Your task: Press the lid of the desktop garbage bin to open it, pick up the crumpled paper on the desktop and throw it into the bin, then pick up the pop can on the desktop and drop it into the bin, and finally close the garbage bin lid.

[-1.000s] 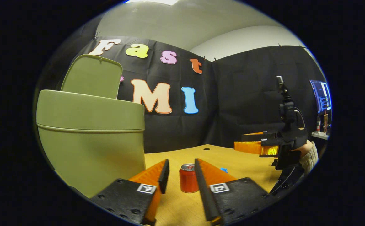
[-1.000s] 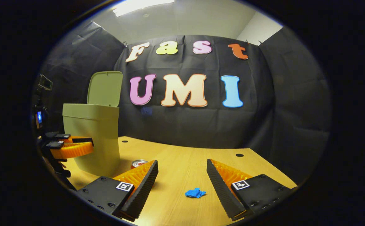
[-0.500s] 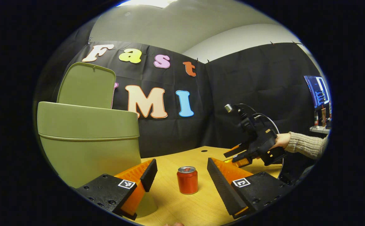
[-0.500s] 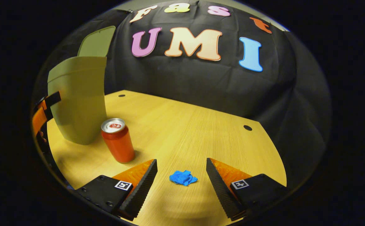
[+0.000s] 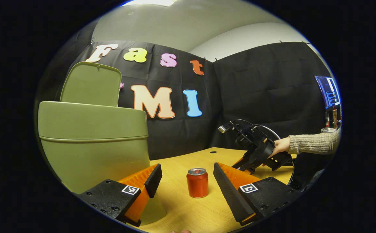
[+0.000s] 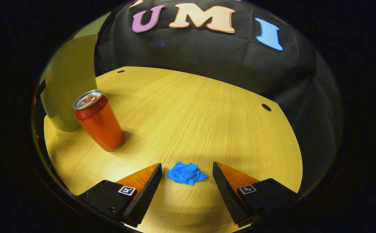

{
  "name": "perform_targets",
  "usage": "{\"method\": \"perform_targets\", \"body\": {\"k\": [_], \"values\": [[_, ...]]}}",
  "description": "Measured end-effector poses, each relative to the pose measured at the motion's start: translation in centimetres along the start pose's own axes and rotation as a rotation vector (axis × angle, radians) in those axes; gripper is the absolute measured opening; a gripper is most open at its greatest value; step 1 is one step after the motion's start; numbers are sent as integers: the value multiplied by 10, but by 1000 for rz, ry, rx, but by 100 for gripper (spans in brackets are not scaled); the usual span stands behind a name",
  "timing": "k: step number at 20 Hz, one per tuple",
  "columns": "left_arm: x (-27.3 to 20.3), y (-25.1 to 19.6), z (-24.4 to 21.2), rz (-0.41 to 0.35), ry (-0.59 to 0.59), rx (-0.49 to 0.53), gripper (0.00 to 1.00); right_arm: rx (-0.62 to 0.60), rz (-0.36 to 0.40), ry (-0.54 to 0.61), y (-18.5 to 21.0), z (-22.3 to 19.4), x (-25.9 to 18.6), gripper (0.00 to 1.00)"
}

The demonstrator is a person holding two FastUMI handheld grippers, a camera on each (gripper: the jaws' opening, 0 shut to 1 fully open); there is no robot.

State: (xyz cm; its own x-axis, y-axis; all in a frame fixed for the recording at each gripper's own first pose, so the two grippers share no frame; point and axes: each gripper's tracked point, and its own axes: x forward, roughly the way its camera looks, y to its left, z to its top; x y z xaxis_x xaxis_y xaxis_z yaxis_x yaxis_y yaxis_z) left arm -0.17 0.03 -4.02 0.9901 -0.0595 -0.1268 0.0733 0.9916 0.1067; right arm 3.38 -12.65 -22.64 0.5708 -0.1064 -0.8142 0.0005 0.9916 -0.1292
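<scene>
The right tongs (image 6: 185,176) tilt steeply down over the table (image 6: 207,116), released, fingers straddling the crumpled blue paper (image 6: 186,173) without touching it. The left tongs (image 5: 188,176) sit level and released, the red pop can (image 5: 197,182) upright ahead beside the open-lidded green bin (image 5: 94,142).

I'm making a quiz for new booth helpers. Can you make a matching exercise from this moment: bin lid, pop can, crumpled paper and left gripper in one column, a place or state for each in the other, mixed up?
Things:
1. bin lid
2. pop can
3. crumpled paper
4. left gripper

Places or states:
A. lies on the table, in the gap of the open right gripper
B. stands upright beside the bin
C. raised, bin open
D. open, empty, pointing at the can

Pairs: 1-C, 2-B, 3-A, 4-D
</scene>
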Motion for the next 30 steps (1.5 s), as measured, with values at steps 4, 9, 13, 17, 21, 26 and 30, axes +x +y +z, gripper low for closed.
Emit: {"method": "perform_targets", "body": {"k": [4, 9, 13, 17, 21, 26, 30], "values": [[0, 2, -1, 8, 8, -1, 96, 41, 51, 33, 10, -5, 4, 83], [1, -1, -5, 0, 15, -10, 96, 35, 33, 16, 9, -5, 4, 36], [0, -3, -5, -8, 22, -20, 96, 67, 51, -15, 15, 2, -6, 16], [0, -5, -4, -11, 20, -10, 96, 84, 83, -86, 22, 34, -32, 18], [1, -10, -6, -27, 25, -11, 96, 86, 124, -217, 35, 98, -72, 18], [3, -16, -13, -55, 52, -34, 96, 30, 189, -390, 73, 189, -126, 18], [0, -15, -17, -64, 67, -34, 96, -46, 286, -535, 131, 260, -175, 18]]}}
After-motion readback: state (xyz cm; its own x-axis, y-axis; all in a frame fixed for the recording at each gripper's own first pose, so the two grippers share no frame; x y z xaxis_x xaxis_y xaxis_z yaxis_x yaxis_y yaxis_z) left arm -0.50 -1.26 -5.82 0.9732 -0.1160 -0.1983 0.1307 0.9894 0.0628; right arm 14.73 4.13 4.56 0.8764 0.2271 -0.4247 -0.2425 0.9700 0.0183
